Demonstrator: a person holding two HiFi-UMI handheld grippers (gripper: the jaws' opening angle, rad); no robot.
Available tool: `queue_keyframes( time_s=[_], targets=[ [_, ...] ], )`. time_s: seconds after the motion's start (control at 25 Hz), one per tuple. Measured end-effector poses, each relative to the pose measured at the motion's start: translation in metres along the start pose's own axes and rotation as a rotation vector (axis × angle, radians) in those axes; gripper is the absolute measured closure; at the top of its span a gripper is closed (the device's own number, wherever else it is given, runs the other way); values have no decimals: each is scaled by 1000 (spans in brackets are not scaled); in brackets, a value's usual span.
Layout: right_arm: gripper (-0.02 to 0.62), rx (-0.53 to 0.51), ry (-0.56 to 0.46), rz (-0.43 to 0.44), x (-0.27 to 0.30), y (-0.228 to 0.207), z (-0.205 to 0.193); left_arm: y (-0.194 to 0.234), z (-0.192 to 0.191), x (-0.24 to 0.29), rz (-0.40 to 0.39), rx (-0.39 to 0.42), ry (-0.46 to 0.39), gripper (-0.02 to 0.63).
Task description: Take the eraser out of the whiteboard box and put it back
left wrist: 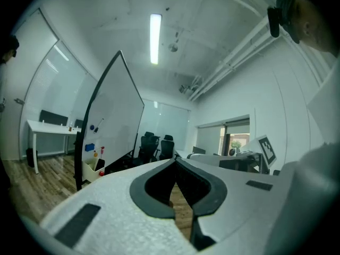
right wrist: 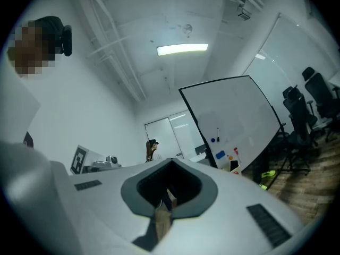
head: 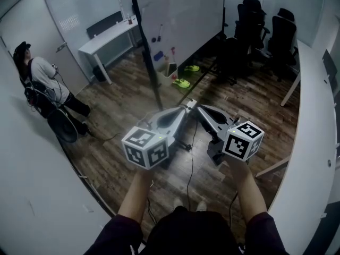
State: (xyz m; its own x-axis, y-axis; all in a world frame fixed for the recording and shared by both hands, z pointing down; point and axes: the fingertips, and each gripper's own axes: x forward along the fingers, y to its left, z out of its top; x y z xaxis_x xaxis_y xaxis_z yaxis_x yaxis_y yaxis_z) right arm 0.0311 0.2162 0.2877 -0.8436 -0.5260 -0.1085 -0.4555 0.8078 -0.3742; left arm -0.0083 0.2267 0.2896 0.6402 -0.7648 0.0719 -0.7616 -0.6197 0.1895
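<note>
The whiteboard stands on its frame ahead of me. Low on it hangs a small white box with a dark thing standing in it; I cannot tell whether that is the eraser. A blue block sticks to the board just above the box. My left gripper and right gripper are held side by side at waist height, pointing at the board and well short of it. Each has its jaws together with nothing between them. The left gripper view shows the left gripper and the box; the right gripper view shows the right gripper and the box.
A person stands at the far left by the glass wall. A white table is behind the board, black office chairs at the back right, a long white desk on the right. Green shoes and cables lie on the wood floor.
</note>
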Motion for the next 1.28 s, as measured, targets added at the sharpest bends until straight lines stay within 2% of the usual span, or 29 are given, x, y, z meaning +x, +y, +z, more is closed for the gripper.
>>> queue_keyframes(
  time_s=[0.8, 1.08, 1.28],
  targets=[
    [592, 26, -14, -80, 49, 14, -34, 65, -16, -33, -29, -54, 17, 601],
    [592, 43, -18, -115, 58, -7, -40, 78, -23, -21, -58, -51, 25, 601],
    [592, 46, -10, -112, 68, -26, -39, 95, -25, -3, -44, -69, 25, 601]
  ],
)
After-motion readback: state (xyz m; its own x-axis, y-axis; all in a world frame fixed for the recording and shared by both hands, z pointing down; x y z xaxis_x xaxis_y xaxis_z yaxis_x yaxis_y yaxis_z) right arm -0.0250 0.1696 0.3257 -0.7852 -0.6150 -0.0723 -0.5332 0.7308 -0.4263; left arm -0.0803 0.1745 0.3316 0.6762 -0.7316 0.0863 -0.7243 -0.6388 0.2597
